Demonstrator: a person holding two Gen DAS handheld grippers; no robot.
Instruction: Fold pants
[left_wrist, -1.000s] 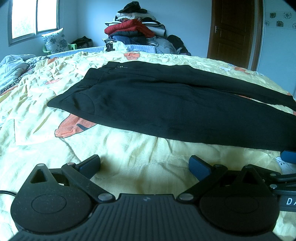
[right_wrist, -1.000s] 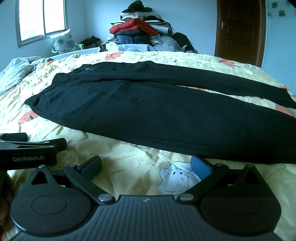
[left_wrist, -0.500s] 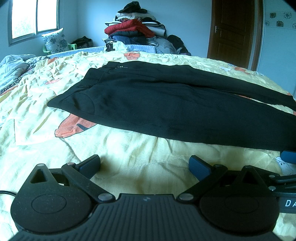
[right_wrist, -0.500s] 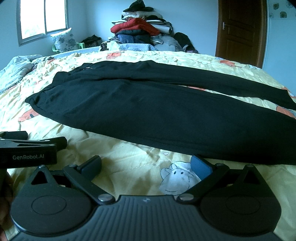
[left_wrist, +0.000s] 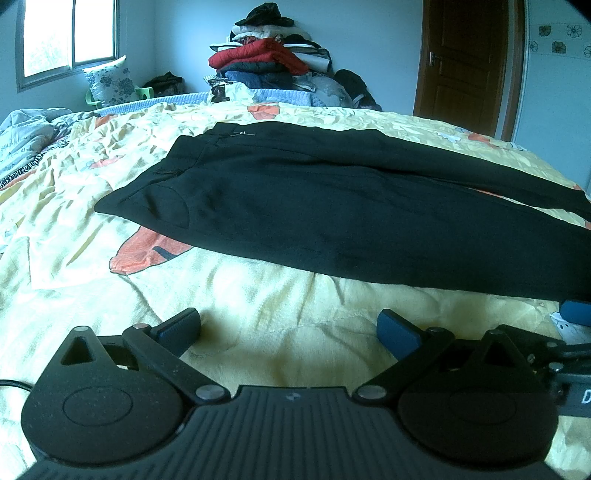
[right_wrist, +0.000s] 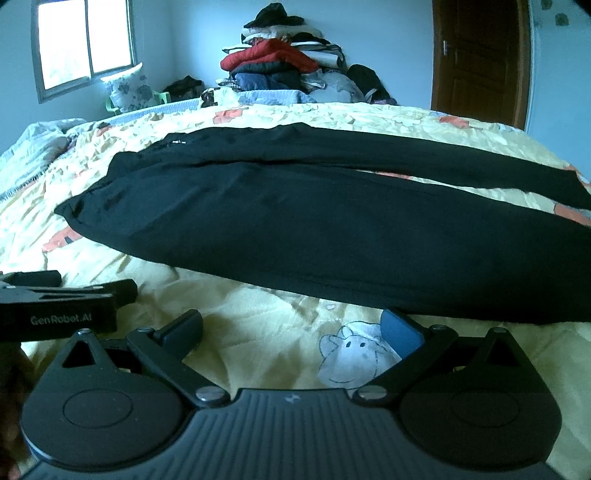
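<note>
The black pants (left_wrist: 332, 206) lie spread flat across the yellow printed bedspread (left_wrist: 258, 299), waistband toward the left and both legs running off to the right; the far leg (right_wrist: 369, 151) is parted from the near leg (right_wrist: 332, 240) by a thin strip of bedspread toward the cuffs. A small metal zipper pull (left_wrist: 242, 134) shows near the waistband's far edge, and a curved pocket seam sits at the near left corner. The left gripper (left_wrist: 288, 328) hovers low over bare bedspread just short of the pants' near edge, its jaws spread wide and holding nothing, the blue pads (left_wrist: 397, 330) clear of the cloth. The right gripper (right_wrist: 291, 328) hangs likewise just in front of the near leg, jaws wide apart and empty, above a white cartoon animal print (right_wrist: 351, 360) on the bedspread. The two tools are side by side, each showing at the edge of the other's view. Beyond the bed stands a pile of folded clothes (left_wrist: 269, 59) against the wall, with a window (left_wrist: 70, 37) to the left and a brown wooden door (left_wrist: 465, 62) to the right.
</note>
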